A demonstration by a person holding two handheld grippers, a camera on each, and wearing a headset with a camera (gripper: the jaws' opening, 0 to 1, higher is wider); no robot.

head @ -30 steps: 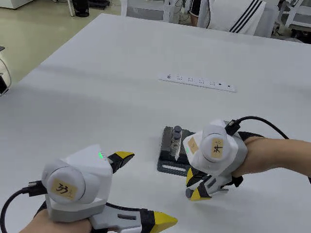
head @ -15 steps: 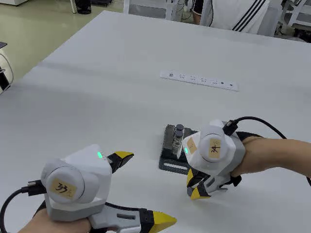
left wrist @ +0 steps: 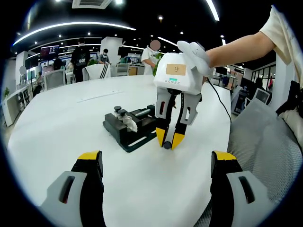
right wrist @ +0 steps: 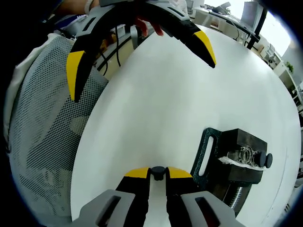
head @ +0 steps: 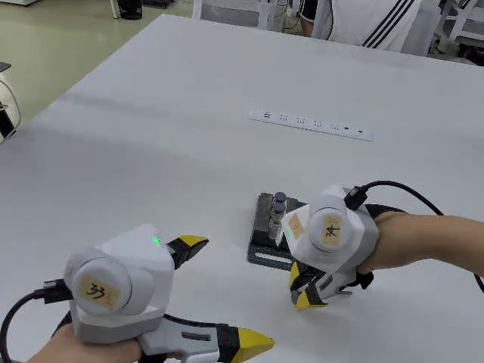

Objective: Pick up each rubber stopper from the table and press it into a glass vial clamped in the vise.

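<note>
Right gripper [right wrist: 157,176] jaws tip-pinch the rubber stopper [right wrist: 157,171] so I can seat it; left gripper [head: 225,293] jaws apart, clear of vise [head: 262,257]

the right gripper [head: 300,289] has slid a little sideways toward the vise [head: 261,243], carrying along the rubber stopper [right wrist: 157,173] pinched at its tips. its white body now hides more of the vise's near end (a second vial that showed beside it a second ago is covered, leaving one dark-topped glass vial [head: 279,203] just off its shoulder).
</note>
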